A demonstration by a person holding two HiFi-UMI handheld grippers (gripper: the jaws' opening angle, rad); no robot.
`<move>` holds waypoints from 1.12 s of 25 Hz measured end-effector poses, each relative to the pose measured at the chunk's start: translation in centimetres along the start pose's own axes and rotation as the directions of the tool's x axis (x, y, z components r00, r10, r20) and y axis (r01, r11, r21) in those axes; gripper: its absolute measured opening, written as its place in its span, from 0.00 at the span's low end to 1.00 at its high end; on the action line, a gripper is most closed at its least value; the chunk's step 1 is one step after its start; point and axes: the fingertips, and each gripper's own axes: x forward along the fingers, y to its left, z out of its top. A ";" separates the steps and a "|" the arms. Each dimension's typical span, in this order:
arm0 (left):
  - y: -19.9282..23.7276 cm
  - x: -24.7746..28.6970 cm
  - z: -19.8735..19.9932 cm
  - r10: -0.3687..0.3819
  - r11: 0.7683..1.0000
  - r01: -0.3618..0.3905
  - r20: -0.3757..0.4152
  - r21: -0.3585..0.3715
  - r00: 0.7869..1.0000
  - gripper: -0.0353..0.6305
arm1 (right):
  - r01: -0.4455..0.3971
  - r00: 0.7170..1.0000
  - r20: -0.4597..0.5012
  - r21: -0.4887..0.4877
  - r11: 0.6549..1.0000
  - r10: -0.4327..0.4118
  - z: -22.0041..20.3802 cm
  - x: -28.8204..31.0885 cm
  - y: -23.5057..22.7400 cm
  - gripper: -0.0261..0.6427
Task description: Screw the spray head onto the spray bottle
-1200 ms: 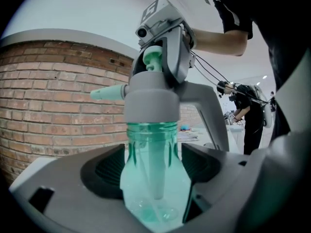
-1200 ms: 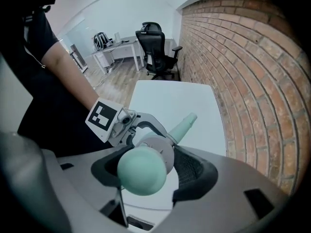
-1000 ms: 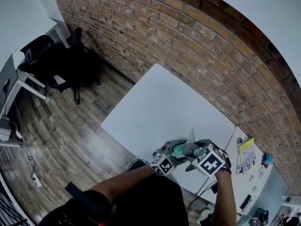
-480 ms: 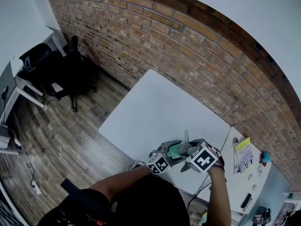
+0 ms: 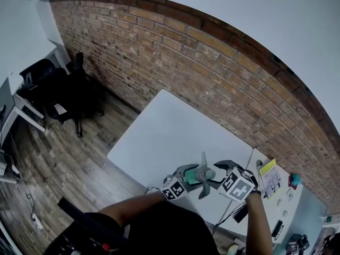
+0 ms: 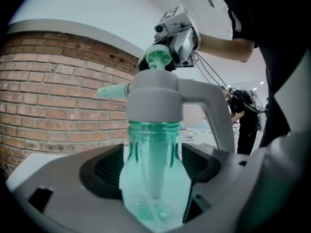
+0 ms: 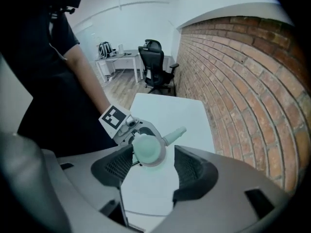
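In the head view, the person's arms meet over the near edge of a white table (image 5: 175, 132) that stands against a brick wall (image 5: 212, 57), with a black office chair (image 5: 64, 89) far off to the left. The left gripper (image 5: 187, 175) holds a teal spray bottle (image 5: 197, 176) above that edge, and the right gripper (image 5: 218, 177) sits just to the right of it. In the left gripper view, the 2 jaws are clamped on the bottle's clear green body, which stands upright. The grey spray head (image 6: 160, 98) sits on the bottle's neck, nozzle pointing left and a green knob (image 6: 158, 57) on top, with the right gripper just above it. In the right gripper view, the 2 jaws stand apart and grip nothing, looking down on the knob from above.
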 end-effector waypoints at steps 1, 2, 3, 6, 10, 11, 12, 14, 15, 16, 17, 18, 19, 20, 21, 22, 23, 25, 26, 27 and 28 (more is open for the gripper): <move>0.0 0.1 0.0 -0.003 1.000 0.003 -0.002 -0.001 1.000 0.59 | -0.020 1.000 -0.003 -0.046 0.999 0.020 0.0 -0.4 0.3 0.44; -0.1 0.2 -0.1 -0.004 1.000 0.004 -0.005 -0.003 1.000 0.59 | -0.043 0.999 -0.014 -0.101 0.994 0.042 -0.1 -0.7 0.6 0.44; -0.1 0.2 -0.2 -0.005 1.000 0.005 -0.007 -0.004 1.000 0.59 | -0.066 0.998 -0.033 -0.169 0.983 0.061 -0.3 -0.9 1.0 0.44; -0.1 0.1 -0.2 -0.007 1.000 0.007 -0.009 -0.010 1.000 0.59 | -0.120 0.989 -0.122 -0.384 0.915 0.078 -1.1 -1.4 1.1 0.44; 0.1 0.2 0.0 -0.003 1.000 0.002 -0.012 -0.012 1.000 0.59 | -0.165 0.983 -0.166 -0.575 0.801 0.083 -1.1 -1.0 0.6 0.44; 0.1 0.3 0.0 -0.003 1.000 0.003 -0.012 -0.013 1.000 0.59 | -0.178 0.981 -0.173 -0.618 0.765 0.089 -1.1 -0.7 0.7 0.44; 0.1 0.3 0.0 -0.005 1.000 0.004 -0.012 -0.014 1.000 0.59 | -0.194 0.978 -0.186 -0.658 0.727 0.093 -1.1 -0.4 0.9 0.44; 0.0 0.3 -0.1 -0.009 1.000 0.009 -0.015 -0.015 1.000 0.59 | -0.223 0.971 -0.220 -0.721 0.655 0.089 -1.2 0.4 1.2 0.44; 0.1 0.3 -0.2 -0.011 1.000 0.011 -0.016 -0.016 1.000 0.59 | -0.232 0.968 -0.237 -0.746 0.624 0.077 -1.2 0.8 1.1 0.44; 0.1 0.3 -0.2 -0.013 1.000 0.013 -0.018 -0.017 1.000 0.59 | -0.238 0.966 -0.251 -0.768 0.594 0.062 -1.2 1.1 1.0 0.44; 0.1 0.2 -0.2 -0.015 1.000 0.014 -0.019 -0.018 1.000 0.59 | -0.242 0.964 -0.262 -0.789 0.564 0.048 -1.1 1.5 0.8 0.44; 0.1 0.2 -0.2 -0.016 1.000 0.015 -0.020 -0.019 1.000 0.59 | -0.249 0.962 -0.272 -0.808 0.535 0.038 -1.0 1.7 0.8 0.44; 0.1 0.1 -0.3 -0.017 1.000 0.016 -0.021 -0.019 1.000 0.59 | -0.255 0.960 -0.279 -0.823 0.508 0.029 -1.0 2.0 0.8 0.44; 0.0 0.1 -0.3 -0.018 1.000 0.018 -0.020 -0.020 1.000 0.59 | -0.257 0.959 -0.283 -0.834 0.488 0.022 -1.0 2.3 0.8 0.44; 0.0 0.1 -0.3 -0.021 1.000 0.020 -0.020 -0.019 1.000 0.59 | -0.259 0.959 -0.284 -0.841 0.476 0.021 -1.0 2.6 0.7 0.44; 0.0 0.1 -0.3 -0.025 1.000 0.024 -0.020 -0.019 0.999 0.59 | -0.264 0.958 -0.284 -0.843 0.469 0.028 -1.0 2.8 0.9 0.44; 0.0 0.1 -0.3 -0.030 0.999 0.030 -0.020 -0.018 0.999 0.59 | -0.272 0.957 -0.287 -0.844 0.463 0.039 -1.0 3.0 1.1 0.44; -0.1 0.2 -0.2 -0.040 0.999 0.040 -0.021 -0.017 0.999 0.59 | -0.293 0.952 -0.301 -0.844 0.450 0.054 -1.4 3.4 1.5 0.44; -0.1 0.2 -0.1 -0.043 0.999 0.043 -0.022 -0.016 0.999 0.59 | -0.302 0.949 -0.311 -0.844 0.444 0.054 -1.6 3.6 1.6 0.44; -0.1 0.2 -0.1 -0.045 0.999 0.044 -0.023 -0.014 0.999 0.59 | -0.306 0.947 -0.317 -0.844 0.440 0.051 -1.7 3.8 1.6 0.44; 0.0 0.2 -0.1 -0.047 0.999 0.046 -0.026 -0.015 0.999 0.59 | -0.306 0.947 -0.319 -0.845 0.440 0.046 -1.8 4.0 1.5 0.44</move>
